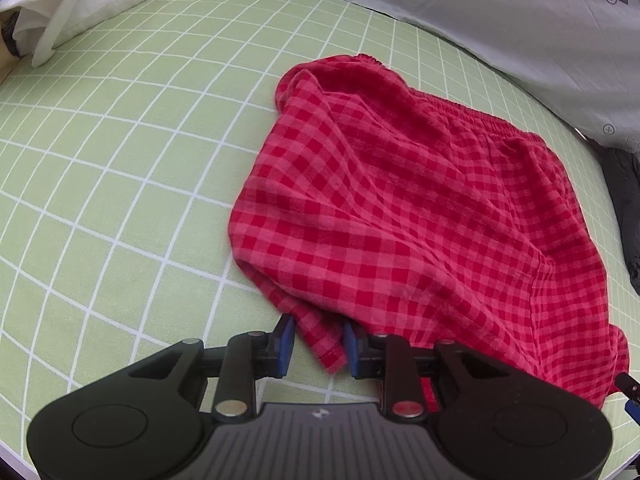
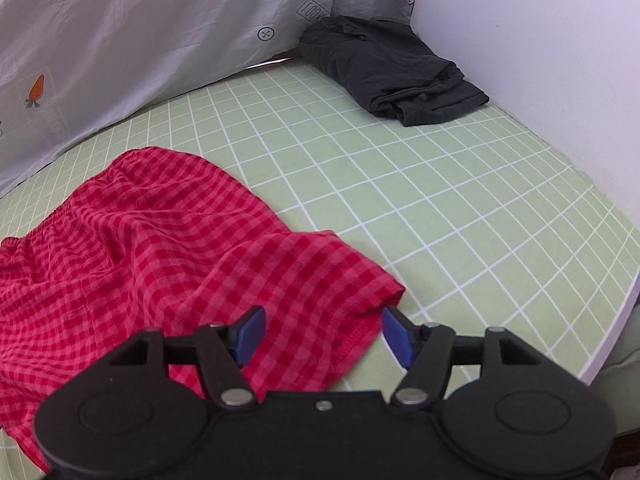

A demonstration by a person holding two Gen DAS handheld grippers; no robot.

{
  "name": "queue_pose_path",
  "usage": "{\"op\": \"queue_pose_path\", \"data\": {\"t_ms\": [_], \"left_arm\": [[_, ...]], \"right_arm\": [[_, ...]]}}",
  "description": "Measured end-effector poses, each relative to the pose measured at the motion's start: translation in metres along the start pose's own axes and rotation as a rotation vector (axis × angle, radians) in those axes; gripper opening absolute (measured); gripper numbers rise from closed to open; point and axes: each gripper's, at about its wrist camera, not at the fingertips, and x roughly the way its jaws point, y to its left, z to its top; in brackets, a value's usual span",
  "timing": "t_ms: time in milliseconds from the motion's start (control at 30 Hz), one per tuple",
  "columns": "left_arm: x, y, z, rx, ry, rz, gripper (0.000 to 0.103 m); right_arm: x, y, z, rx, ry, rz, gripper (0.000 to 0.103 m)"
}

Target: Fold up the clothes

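Loosely rumpled red gingham shorts [image 1: 420, 216], perhaps half-folded

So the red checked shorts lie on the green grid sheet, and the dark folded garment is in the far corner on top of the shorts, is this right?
Not quite. In the right wrist view the dark folded garment lies in the far corner apart from the red checked shorts, directly on the green grid sheet.

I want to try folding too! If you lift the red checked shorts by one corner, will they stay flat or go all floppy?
Probably floppy: the shorts already lie in soft wrinkles and ridges on the sheet. They look thin, so likely light. The cloth seems matte, so it probably won't slip from the left hand-held gripper pinching the hem.
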Motion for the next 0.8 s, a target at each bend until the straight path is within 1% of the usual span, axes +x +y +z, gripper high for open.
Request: {"op": "queue_pose_path", "data": {"t_ms": [33,67,133,367,633,700,800], "left_arm": [[0.000,-0.002,-0.002,0.007,-0.007,0.001,0.008],[0.000,0.001,-0.004,-0.005,-0.009,-0.011,0.000],[-0.001,0.008,-0.008,-0.043,-0.013,-0.032,0.000],[-0.031,0.045,-0.015,-0.163,-0.066,-0.001,0.000],[-0.074,0.092,-0.032,-0.268,-0.117,0.021,0.000],[-0.081,0.105,-0.037,-0.296,-0.122,0.021,0.000],[-0.086,0.125,-0.041,-0.356,-0.112,0.046,0.000]], "right_arm": [[0.000,-0.003,-0.001,0.010,0.004,-0.001,0.065],[0.001,-0.005,-0.002,0.021,0.008,-0.002,0.066],[0.001,-0.008,-0.004,0.036,0.015,-0.002,0.065],[0.002,-0.002,-0.011,0.040,0.039,0.014,0.065],[0.002,0.030,-0.022,-0.001,0.067,0.080,0.066],[0.000,0.039,-0.025,-0.017,0.070,0.097,0.065],[-0.004,0.050,-0.028,-0.046,0.071,0.124,0.066]]}}
